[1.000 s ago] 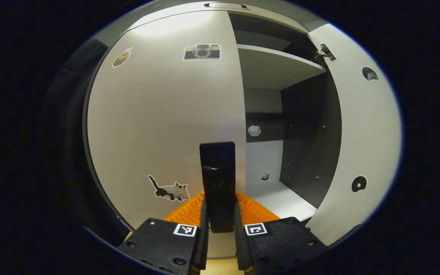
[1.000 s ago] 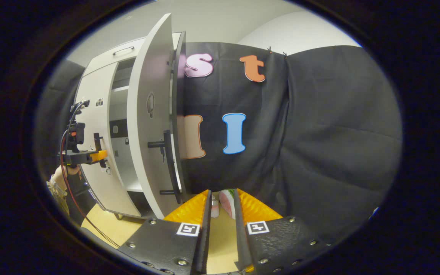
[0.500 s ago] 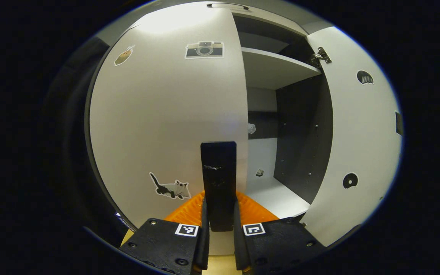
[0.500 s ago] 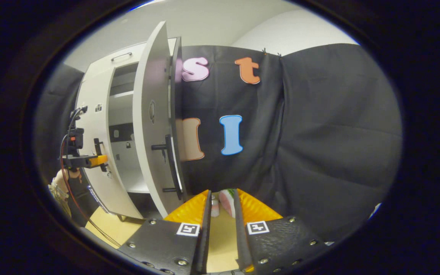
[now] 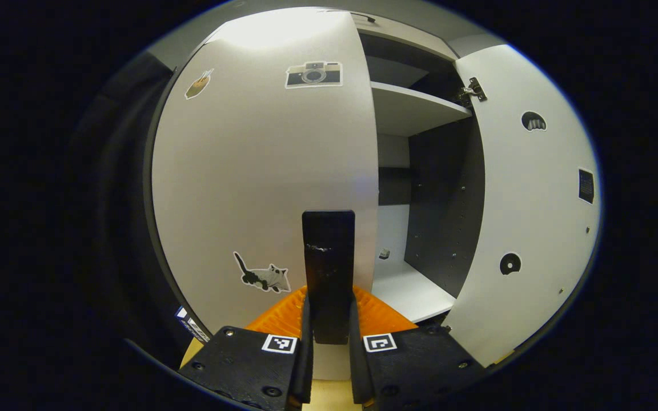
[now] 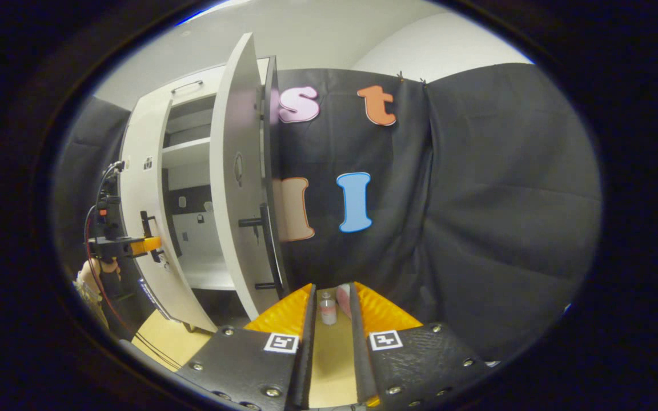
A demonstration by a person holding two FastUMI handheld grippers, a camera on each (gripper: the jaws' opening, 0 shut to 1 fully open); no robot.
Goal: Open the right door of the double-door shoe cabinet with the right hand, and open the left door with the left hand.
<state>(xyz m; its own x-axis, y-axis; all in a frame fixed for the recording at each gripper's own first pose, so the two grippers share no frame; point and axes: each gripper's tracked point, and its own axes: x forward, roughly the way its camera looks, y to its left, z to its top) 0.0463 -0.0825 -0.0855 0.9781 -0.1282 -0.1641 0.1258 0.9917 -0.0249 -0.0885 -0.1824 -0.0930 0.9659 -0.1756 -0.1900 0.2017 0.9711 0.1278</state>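
In the left gripper view we see our left gripper (image 5: 329, 319) clenched on the black vertical bar handle (image 5: 328, 268) of the white left door (image 5: 266, 171) of the double-door shoe cabinet; both fingers press against the sides of the handle. The left door carries a camera sticker (image 5: 313, 75) near its top, a small brownish sticker (image 5: 198, 84) toward the upper corner, and a grey cat sticker (image 5: 263, 275) low down, just beside the handle. Past the door's free edge the cabinet stands open: a white shelf (image 5: 414, 108) sits high inside, a dark side panel (image 5: 446, 200) runs down behind it, and a white floor board (image 5: 412, 291) lies at the bottom. The white right door (image 5: 534, 200) is swung wide, its inner face toward us, with a metal hinge (image 5: 470, 91) at its top.

In the right gripper view our right gripper (image 6: 332, 319) hangs released, its jaws slightly apart with nothing between them, well apart from the cabinet. The right door (image 6: 237, 188) shows nearly edge-on, its black bar handle (image 6: 269, 245) facing the black cloth wall (image 6: 477, 200). Farther off, the left gripper (image 6: 129, 245), held by a hand (image 6: 97, 268), sits at the left door (image 6: 143, 200). A small pale bottle (image 6: 327, 311) stands on the light wooden floor (image 6: 329, 365).
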